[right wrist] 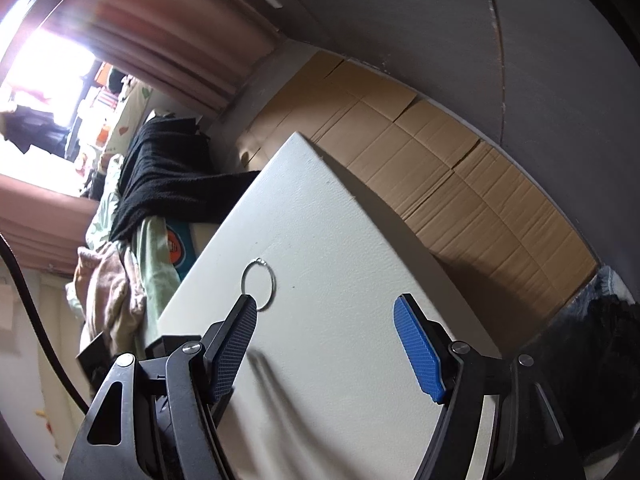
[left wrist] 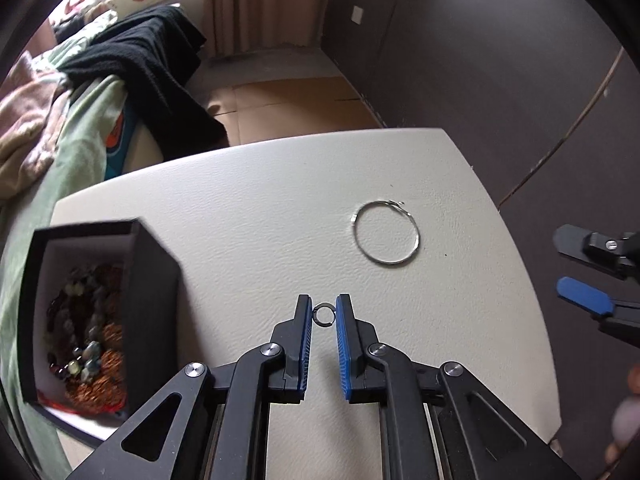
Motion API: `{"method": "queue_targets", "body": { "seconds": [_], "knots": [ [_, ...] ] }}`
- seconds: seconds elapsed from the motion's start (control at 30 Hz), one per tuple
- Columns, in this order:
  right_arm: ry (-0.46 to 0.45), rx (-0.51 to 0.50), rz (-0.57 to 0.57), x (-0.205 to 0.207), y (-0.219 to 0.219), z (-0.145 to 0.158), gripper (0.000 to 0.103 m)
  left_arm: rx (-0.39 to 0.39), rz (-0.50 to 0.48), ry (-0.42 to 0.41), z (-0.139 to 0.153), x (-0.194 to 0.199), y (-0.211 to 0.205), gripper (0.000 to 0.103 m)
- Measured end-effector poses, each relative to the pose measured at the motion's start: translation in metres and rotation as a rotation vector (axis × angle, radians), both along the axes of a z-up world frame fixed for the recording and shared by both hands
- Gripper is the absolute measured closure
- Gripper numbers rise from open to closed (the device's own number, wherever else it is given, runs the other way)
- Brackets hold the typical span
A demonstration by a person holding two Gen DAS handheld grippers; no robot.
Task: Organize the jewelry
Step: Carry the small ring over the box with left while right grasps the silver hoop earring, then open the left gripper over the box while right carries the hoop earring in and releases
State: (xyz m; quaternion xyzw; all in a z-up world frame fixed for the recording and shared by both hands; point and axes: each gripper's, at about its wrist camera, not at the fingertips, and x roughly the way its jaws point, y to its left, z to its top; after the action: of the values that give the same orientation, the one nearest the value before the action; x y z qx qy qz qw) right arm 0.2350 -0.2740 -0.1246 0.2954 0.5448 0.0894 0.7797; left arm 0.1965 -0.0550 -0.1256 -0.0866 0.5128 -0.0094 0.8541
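A small dark metal ring (left wrist: pixel 324 313) lies on the white table (left wrist: pixel 260 208), and my left gripper (left wrist: pixel 324 312) is shut on it, with the blue pads against both of its sides. A large thin silver bangle (left wrist: pixel 386 234) lies flat further back to the right. An open black box (left wrist: pixel 156 300) at the left holds several beaded bracelets (left wrist: pixel 86 344). My right gripper (left wrist: pixel 576 268) hovers open at the table's right edge with nothing between its fingers. In the right wrist view that gripper (right wrist: pixel 326 304) is open above the table (right wrist: pixel 340 240), its left fingertip just in front of the bangle (right wrist: pixel 259 285).
A bed with green sheets (left wrist: pixel 76 152) and a black garment (left wrist: pixel 148 64) runs along the table's left side. Flattened cardboard (right wrist: pixel 440 168) covers the floor beyond the far edge. A dark wall (left wrist: pixel 500 60) stands to the right.
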Motion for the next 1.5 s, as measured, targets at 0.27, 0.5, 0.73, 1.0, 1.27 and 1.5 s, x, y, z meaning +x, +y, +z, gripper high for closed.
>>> {"method": "queue_targets", "body": {
  "seconds": [0.27,0.5,0.73,1.0,1.27,1.5],
  "knots": [
    [-0.068,-0.080,0.060,0.006,0.033,0.001,0.052,-0.102,0.055,-0.075,0.022,-0.011,0.042,0.091],
    [-0.130,-0.145,0.114,0.018,0.068,0.003,0.060,-0.167,0.072,-0.110,0.036,-0.018,0.068,0.091],
    [-0.189,-0.310,0.251,0.033,0.106,-0.001,0.060,-0.195,0.126,-0.157,0.052,-0.031,0.103,0.091],
    [-0.224,-0.478,0.385,0.051,0.129,-0.010,0.067,-0.185,0.204,-0.157,0.051,-0.040,0.139,0.091],
    [-0.244,-0.599,0.453,0.047,0.146,-0.023,0.092,-0.199,0.233,-0.148,0.047,-0.038,0.152,0.091],
    [-0.227,-0.497,0.387,0.044,0.126,-0.021,0.100,-0.203,0.231,-0.154,0.050,-0.042,0.154,0.091]
  ]
}}
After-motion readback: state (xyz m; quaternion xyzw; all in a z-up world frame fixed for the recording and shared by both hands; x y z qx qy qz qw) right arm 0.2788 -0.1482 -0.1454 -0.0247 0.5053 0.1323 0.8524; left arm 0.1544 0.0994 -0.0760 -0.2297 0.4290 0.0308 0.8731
